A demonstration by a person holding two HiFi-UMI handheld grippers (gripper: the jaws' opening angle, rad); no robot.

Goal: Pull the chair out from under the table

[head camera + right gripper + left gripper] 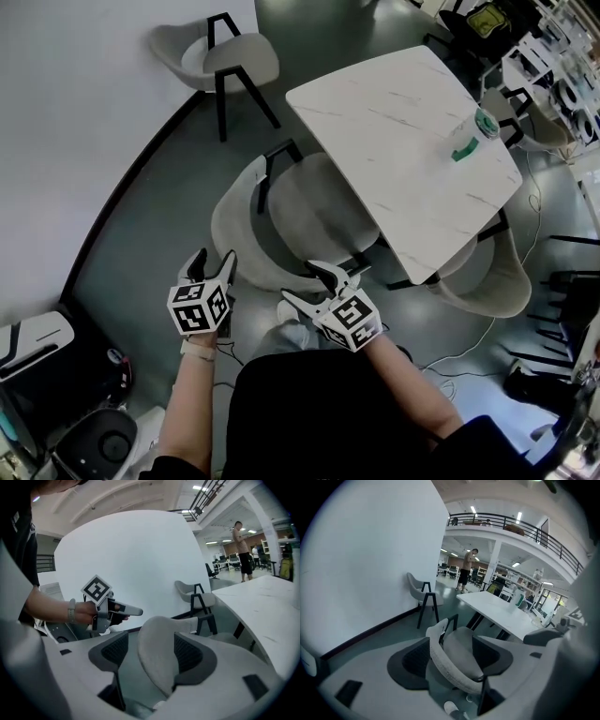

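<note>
Head view: chair (309, 206), a pale grey upholstered shell on dark legs, with the front of its seat tucked beneath the near-left edge of the table (394, 141), a white marble-look slab. The curved backrest (234, 220) bows away from the table, toward the person. The left gripper (213, 264) and right gripper (314, 284) both sit at that rim on the side away from the table, about equally near it, the right one closer to the table. A green-and-white bottle (472, 133) stands near the table's right edge. Left gripper view: jaws wide, dark ribbed pads (412, 660) on either side of the padded rim (450, 667), which runs crosswise through the gap. Contact cannot be confirmed. Right gripper view: jaws wide, the rim (157, 658) standing between the pads (115, 651), close against the table-side one and not clamped. Judgement: the rim's long axis crosses both gaps, so the next move looks like closing on it and drawing straight away from the table. The fabric appears soft and lightly textured, likely to grip well.
</note>
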